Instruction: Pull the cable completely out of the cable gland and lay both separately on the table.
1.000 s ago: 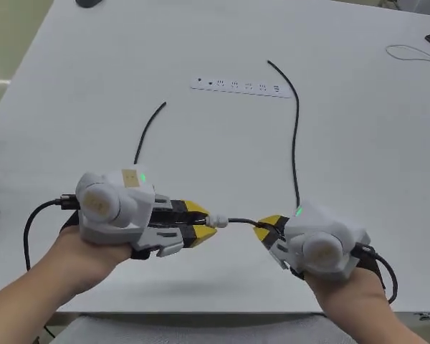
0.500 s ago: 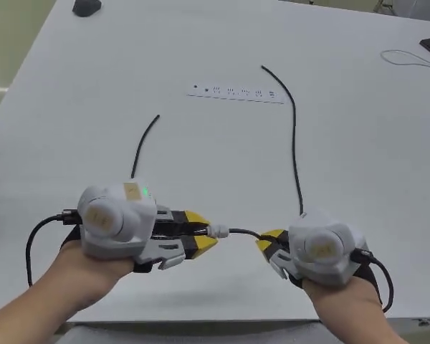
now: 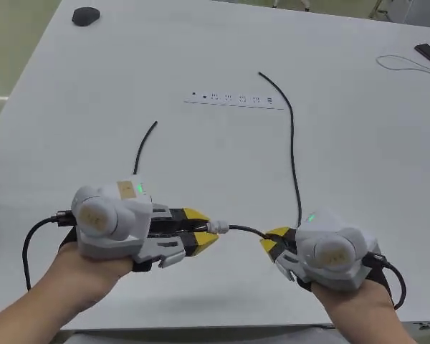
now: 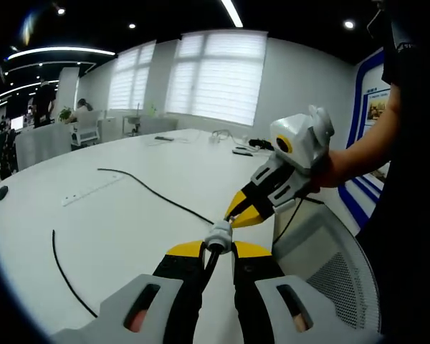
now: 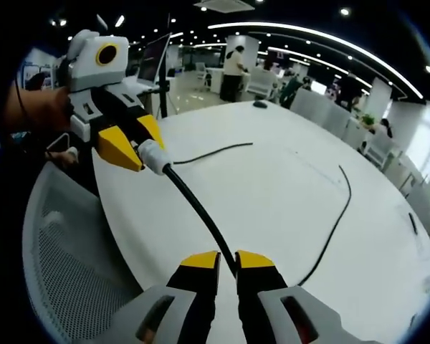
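Observation:
My left gripper [image 3: 209,233] is shut on a small white cable gland [image 3: 216,228], held just above the table's near edge. A black cable [image 3: 294,150] comes out of the gland and runs a short way right into my right gripper [image 3: 272,241], which is shut on it. Past that gripper the cable trails away across the white table [image 3: 358,143]. In the left gripper view the gland [image 4: 218,233] sits between the yellow tips, with the right gripper [image 4: 238,213] close behind it. The right gripper view shows the cable [image 5: 197,208] stretched to the gland [image 5: 152,156].
A second black cable end [image 3: 143,143] lies on the table beyond my left gripper; whether it joins the gland is hidden. A white power strip [image 3: 233,99] lies mid-table. A dark mouse [image 3: 85,15] sits far left, a thin white wire [image 3: 405,64] far right.
The stretch of cable between gland and right gripper has grown slightly as the grippers drew apart. The head view has shifted a little. Both grips are unchanged.

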